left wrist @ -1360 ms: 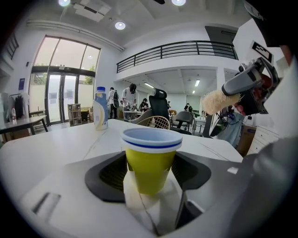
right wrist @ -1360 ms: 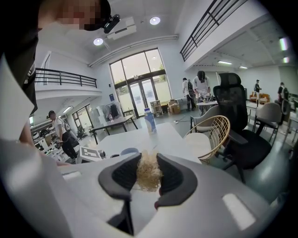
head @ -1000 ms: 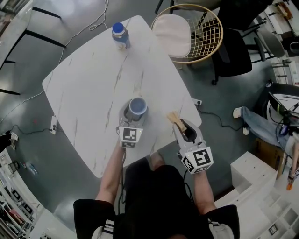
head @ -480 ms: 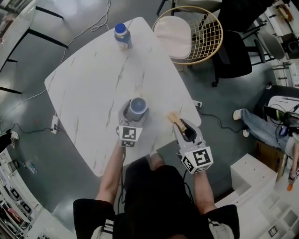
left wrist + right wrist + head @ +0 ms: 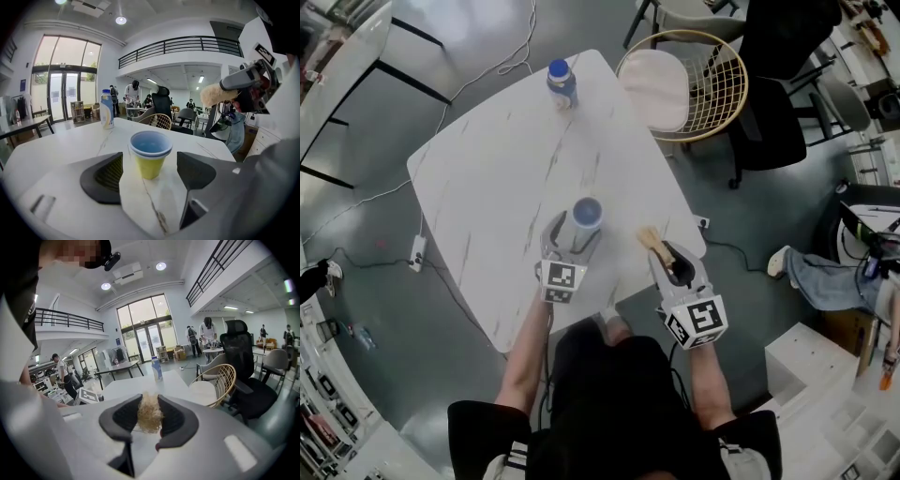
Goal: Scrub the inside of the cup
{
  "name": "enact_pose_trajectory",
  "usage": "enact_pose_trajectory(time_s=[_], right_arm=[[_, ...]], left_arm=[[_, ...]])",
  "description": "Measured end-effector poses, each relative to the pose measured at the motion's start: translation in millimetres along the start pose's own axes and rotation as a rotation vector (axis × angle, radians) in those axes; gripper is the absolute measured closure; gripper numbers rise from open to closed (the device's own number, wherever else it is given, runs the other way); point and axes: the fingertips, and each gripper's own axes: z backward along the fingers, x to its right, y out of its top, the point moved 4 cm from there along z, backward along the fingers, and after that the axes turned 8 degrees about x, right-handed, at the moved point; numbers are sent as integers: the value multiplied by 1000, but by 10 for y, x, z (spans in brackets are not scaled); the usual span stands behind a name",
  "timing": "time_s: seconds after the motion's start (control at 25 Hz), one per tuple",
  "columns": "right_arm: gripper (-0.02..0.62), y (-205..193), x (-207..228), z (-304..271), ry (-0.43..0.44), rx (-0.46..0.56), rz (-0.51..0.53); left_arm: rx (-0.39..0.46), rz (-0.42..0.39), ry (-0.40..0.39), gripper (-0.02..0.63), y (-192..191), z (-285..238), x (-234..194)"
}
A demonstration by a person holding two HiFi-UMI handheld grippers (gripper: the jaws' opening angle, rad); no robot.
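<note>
A yellow cup (image 5: 587, 214) with a blue rim and blue inside stands upright on the white marble table (image 5: 487, 178). My left gripper (image 5: 571, 238) is open; its jaws have just been opening. The cup (image 5: 150, 154) stands between its fingertips, clear of both pads (image 5: 107, 177). My right gripper (image 5: 671, 262) is off the table's right edge, shut on a straw-coloured scrub brush (image 5: 650, 238). The bristles (image 5: 150, 412) stick out between the jaws of the right gripper (image 5: 149, 423). The left gripper view shows the brush (image 5: 218, 95) raised to the cup's right.
A white bottle with a blue cap (image 5: 562, 82) stands at the table's far corner. Beyond the table's right side are a wicker chair with a cushion (image 5: 686, 82) and a black office chair (image 5: 780, 75). Cables lie on the floor at left.
The left gripper's jaws have spread apart and let go of the cup. The gripper has drawn back a little toward me. The right gripper keeps its place with the brush.
</note>
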Motion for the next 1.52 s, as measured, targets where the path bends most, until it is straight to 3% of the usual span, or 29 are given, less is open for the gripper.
enact_pose_trajectory(time_s=[0.36,1.24,1.52], right_arm=[[488,128,-210,97,28,34,42],[488,573,-841,420,120,171,173],[488,660,-1071,552,157,218,203]], left_arm=[[55,-9,47,258,291,414,39],[321,-33,270,525,1395,1894,255],[365,-23,301,560,1550,2255,342]])
